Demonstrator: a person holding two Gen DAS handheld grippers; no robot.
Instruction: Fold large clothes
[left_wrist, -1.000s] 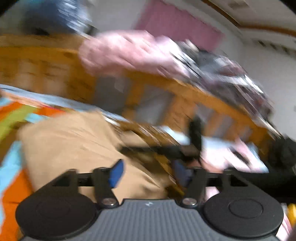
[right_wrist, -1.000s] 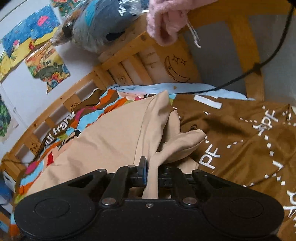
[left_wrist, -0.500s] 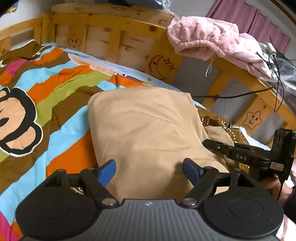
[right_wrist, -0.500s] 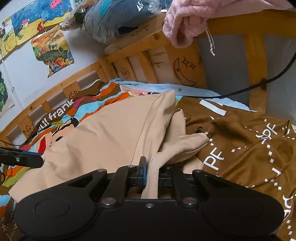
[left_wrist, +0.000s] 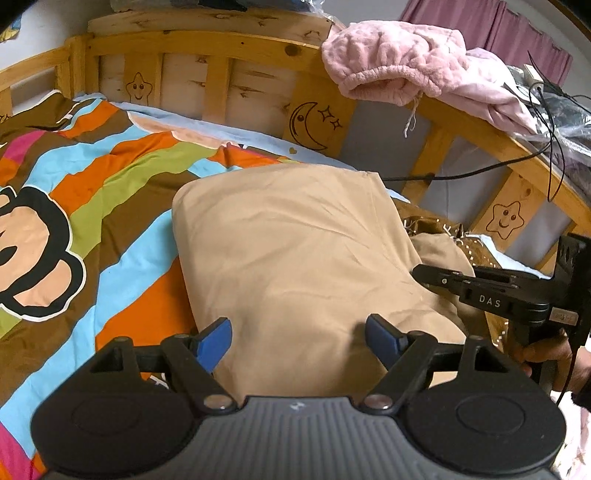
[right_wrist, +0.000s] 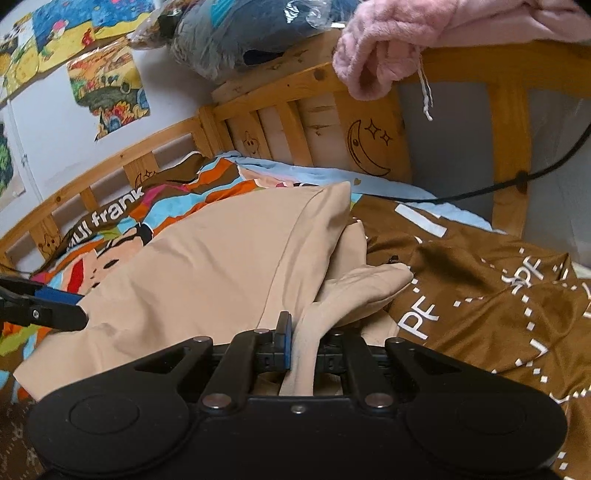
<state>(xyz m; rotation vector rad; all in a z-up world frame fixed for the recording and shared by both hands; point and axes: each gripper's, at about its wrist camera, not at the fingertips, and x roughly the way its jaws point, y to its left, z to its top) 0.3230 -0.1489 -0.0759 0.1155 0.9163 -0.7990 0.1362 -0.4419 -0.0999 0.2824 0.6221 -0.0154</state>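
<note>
A tan garment (left_wrist: 295, 258), smooth and folded over, lies on the bed ahead of the spread left tool (left_wrist: 298, 338). The right tool (right_wrist: 301, 341) pinches its bunched edge; its near end is hidden behind both tools.

Tan garment (left_wrist: 303, 258), seemingly folded, on bedspread (left_wrist: 110, 177)

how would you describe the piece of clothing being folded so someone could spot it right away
Start at the wooden bed frame and look down onto the striped cartoon bedspread. The tan garment lies across it, one bunched edge pinched in the right gripper. It is plain and unprinted, unlike the brown fabric with white lettering beside it and the fluffy pink robe draped over the rail.
</note>
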